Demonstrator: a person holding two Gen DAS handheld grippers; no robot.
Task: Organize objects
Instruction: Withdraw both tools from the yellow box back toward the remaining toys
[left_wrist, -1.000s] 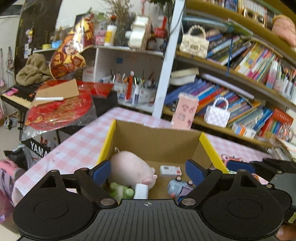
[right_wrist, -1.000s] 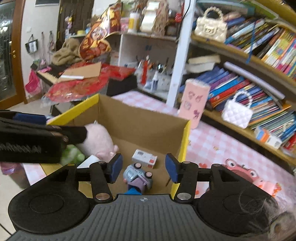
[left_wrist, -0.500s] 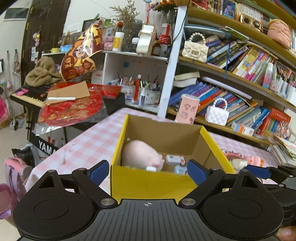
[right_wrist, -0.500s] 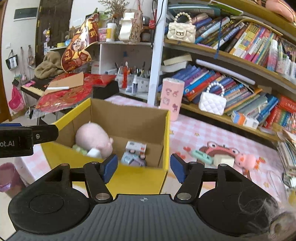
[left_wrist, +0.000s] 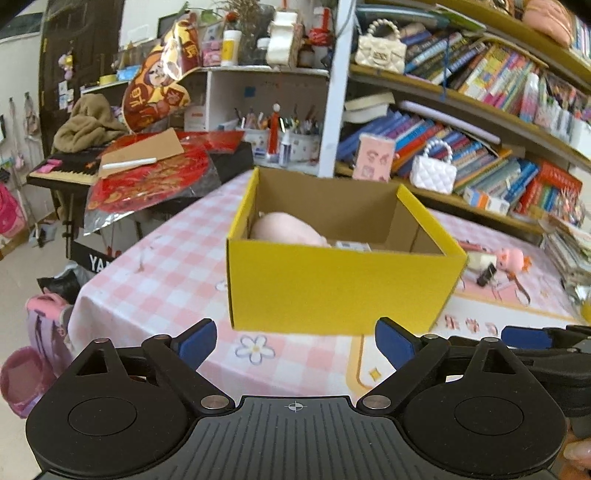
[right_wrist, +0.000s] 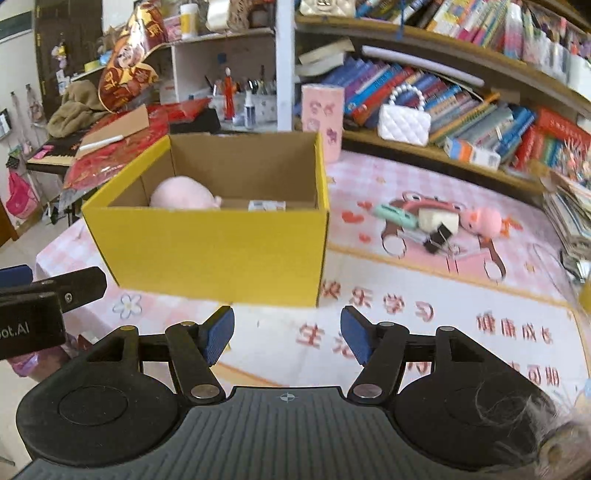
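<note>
A yellow cardboard box (left_wrist: 332, 288) (right_wrist: 214, 247) stands on the pink checked tablecloth, open at the top. Inside it lie a pink plush pig (right_wrist: 183, 192) (left_wrist: 284, 230) and a small white carton (right_wrist: 266, 205). Right of the box sit loose items: a green case (right_wrist: 395, 216), a white block (right_wrist: 437, 220), a pink toy (right_wrist: 484, 219) and a black binder clip (right_wrist: 437, 238). My left gripper (left_wrist: 295, 343) is open and empty, in front of the box's near wall. My right gripper (right_wrist: 287, 338) is open and empty, near the box's right front corner.
A bookshelf (right_wrist: 480, 85) runs behind the table, with a pink cup (right_wrist: 322, 110) and a white handbag (right_wrist: 404, 123) at its foot. A paper stack (right_wrist: 572, 221) lies far right. The table edge drops at the left, towards a keyboard (left_wrist: 62, 173) under red wrappings.
Both grippers have drawn back from over the box, so its front wall now faces them. The right jaws have spread a little wider.
</note>
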